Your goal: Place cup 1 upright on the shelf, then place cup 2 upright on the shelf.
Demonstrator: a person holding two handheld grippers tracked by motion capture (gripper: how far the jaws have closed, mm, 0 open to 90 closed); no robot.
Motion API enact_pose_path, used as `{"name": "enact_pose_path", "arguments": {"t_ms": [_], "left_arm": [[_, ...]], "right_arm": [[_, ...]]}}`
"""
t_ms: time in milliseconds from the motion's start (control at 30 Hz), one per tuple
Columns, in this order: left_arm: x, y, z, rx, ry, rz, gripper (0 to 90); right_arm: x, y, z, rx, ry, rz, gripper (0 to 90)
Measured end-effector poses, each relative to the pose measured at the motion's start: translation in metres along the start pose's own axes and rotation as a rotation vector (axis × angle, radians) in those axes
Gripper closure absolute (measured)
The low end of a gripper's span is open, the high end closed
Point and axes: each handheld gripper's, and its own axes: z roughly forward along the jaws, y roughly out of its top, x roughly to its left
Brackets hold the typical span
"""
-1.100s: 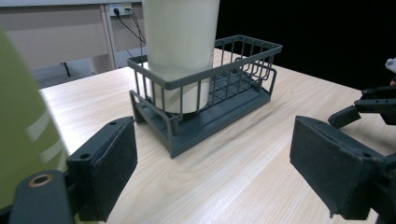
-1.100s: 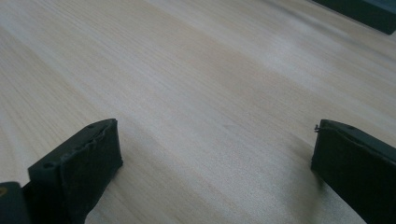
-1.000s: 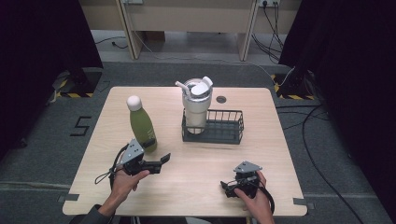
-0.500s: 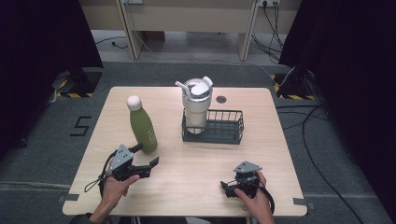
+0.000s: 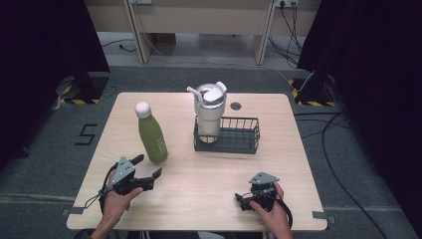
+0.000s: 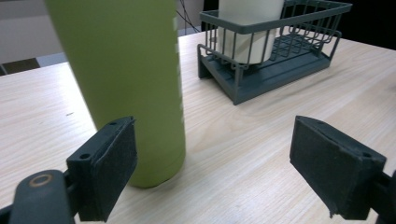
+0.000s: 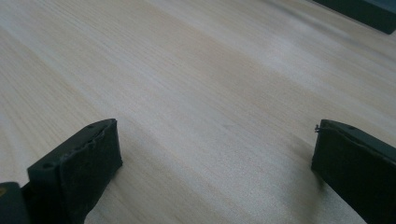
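**Left hand-held gripper open beside the green bottle**

I have the left hand-held gripper (image 5: 148, 168) low over the table (image 5: 199, 174), near its front left corner, and its jaws are spread wide. From the high view I see it pointing toward the green bottle (image 5: 152, 137), with its tips just short of the bottle's base. In the left gripper view the bottle (image 6: 126, 74) stands upright on the wood, right behind the jaw on that view's left side; I can't tell whether that pad touches it. The other jaw sits well off to the side with bare table between them, so the bottle is not between the pads.

The bottle has a white cap and stands on the left half of the table, just to the left of the dark wire basket (image 5: 234, 137). Inside the basket's left end I see a white tumbler (image 5: 209, 112) with a lid and a straw, upright. The left gripper view picks up the same basket (image 6: 280, 51) beyond the bottle, with the tumbler's pale body behind its wires.

My right hand-held gripper (image 5: 240, 199) is down at the front right of the table, gripped in the person's hand (image 5: 271, 209), well apart from the bottle and the basket. In the right gripper view its jaws are parted too, nothing between them but wood grain.
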Motion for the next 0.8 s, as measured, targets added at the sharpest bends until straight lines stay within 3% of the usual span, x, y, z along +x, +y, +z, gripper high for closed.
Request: {"name": "enact_pose_path", "arguments": {"t_ms": [800], "left_arm": [[0.0059,-0.0046,0.0000,0.009,0.024,-0.016,14.7]], "right_arm": [[0.0000,0.0000,0.0000,0.000,0.000,0.000,1.5]]}}
